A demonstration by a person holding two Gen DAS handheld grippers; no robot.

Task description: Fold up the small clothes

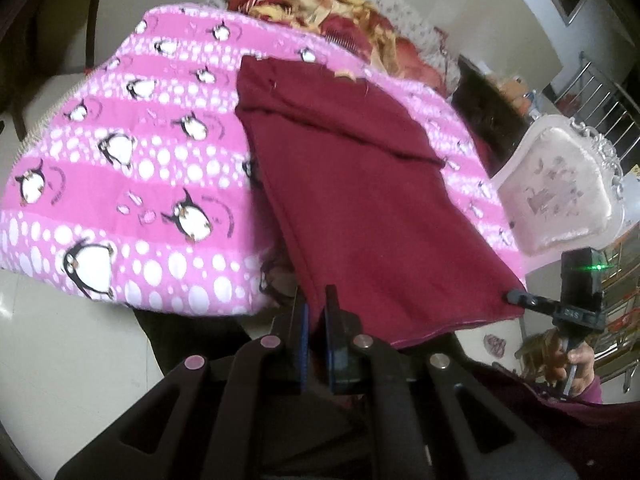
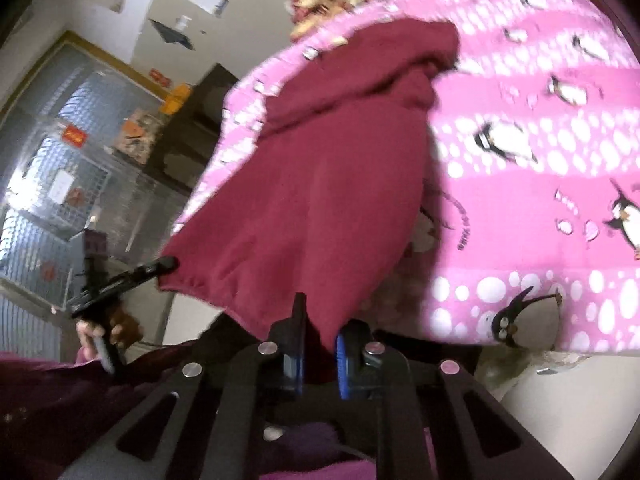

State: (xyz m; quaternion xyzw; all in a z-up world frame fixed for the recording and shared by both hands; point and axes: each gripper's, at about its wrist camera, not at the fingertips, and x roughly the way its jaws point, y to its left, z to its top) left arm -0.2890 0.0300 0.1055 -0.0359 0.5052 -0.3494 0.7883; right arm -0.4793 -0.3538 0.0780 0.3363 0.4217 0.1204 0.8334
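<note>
One maroon garment [image 1: 352,184] is spread on the penguin-print pink blanket [image 1: 120,152], its near hem hanging off the edge. The left corner is pinched by the left gripper [image 1: 316,304], the right corner by the right gripper [image 2: 320,320] (two grippers, both clamped), apparently to lift the hem evenly for folding.

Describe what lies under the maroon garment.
Under the maroon garment lies a pink penguin-print blanket, showing on both sides. The covered part cannot be seen. The left gripper and right gripper each pinch a near corner.
</note>
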